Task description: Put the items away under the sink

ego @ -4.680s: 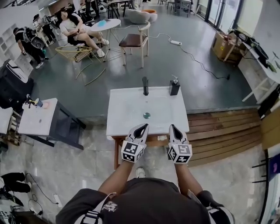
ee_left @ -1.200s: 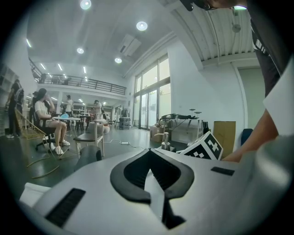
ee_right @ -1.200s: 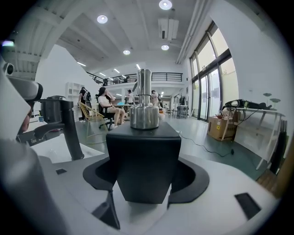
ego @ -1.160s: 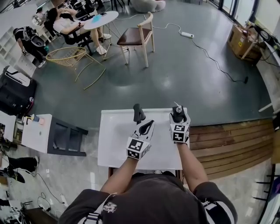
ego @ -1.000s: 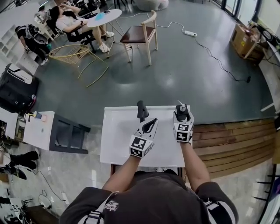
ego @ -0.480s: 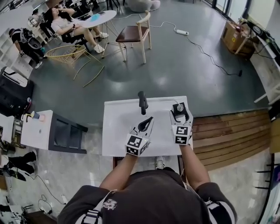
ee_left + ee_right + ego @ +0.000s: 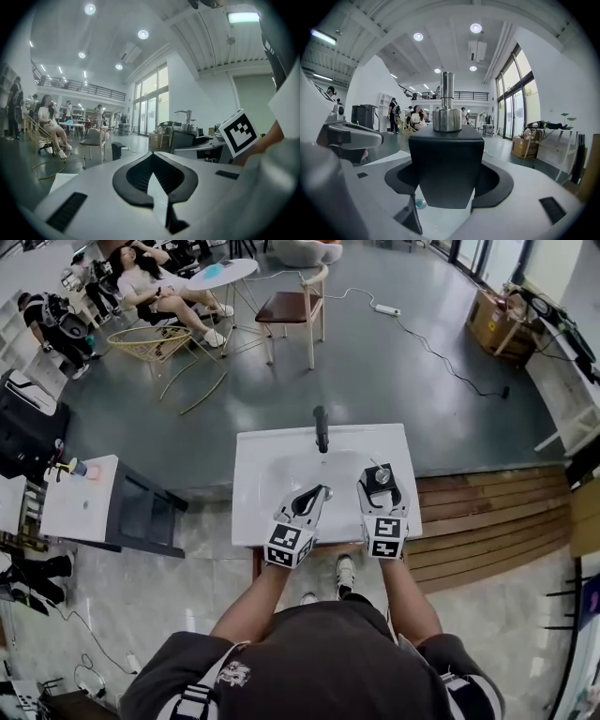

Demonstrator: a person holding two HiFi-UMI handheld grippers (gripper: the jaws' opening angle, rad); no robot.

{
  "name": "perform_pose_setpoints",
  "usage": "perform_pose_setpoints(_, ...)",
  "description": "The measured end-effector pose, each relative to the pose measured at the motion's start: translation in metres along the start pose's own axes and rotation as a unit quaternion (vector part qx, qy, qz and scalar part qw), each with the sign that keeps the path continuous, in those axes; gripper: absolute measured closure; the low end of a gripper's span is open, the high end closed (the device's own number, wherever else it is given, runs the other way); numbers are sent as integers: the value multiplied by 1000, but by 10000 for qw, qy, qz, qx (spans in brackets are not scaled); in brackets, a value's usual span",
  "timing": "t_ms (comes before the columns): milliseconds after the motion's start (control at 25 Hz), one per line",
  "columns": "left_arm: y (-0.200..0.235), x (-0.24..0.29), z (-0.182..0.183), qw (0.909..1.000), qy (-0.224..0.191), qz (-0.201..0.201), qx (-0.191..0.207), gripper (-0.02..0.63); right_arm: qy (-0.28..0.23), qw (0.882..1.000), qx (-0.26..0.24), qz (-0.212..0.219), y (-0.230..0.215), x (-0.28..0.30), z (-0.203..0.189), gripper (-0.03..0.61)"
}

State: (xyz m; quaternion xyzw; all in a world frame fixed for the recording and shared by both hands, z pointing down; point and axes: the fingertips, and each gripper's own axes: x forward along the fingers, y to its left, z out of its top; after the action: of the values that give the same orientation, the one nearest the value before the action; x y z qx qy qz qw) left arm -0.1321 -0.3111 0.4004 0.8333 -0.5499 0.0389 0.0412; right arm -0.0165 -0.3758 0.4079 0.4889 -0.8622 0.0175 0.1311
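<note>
Standing at the near edge of the white sink worktop (image 7: 262, 465), the person held both tongs out over it. The right tongs (image 7: 380, 487) were clamped on the sides of the black, square-bodied soap dispenser (image 7: 380, 475), which sat upright between the jaws over the right part of the worktop, its silver pump rising above them. The left tongs (image 7: 315, 495), just beside them to the left, were closed tip to tip with nothing between, pointing toward the black faucet (image 7: 322, 428) that stood at the worktop's far edge.
</note>
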Motion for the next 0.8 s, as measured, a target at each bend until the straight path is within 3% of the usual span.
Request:
perform_pose_setpoints(480,-36,-112,-12,9999,-36,-151,64,607,15,9999,-81,57,86,-102,-10,253)
perform_pose_setpoints(800,-59,-145,-14,9999,-64,-97,80,607,59,9999,-51,121,99,-150,-18,253)
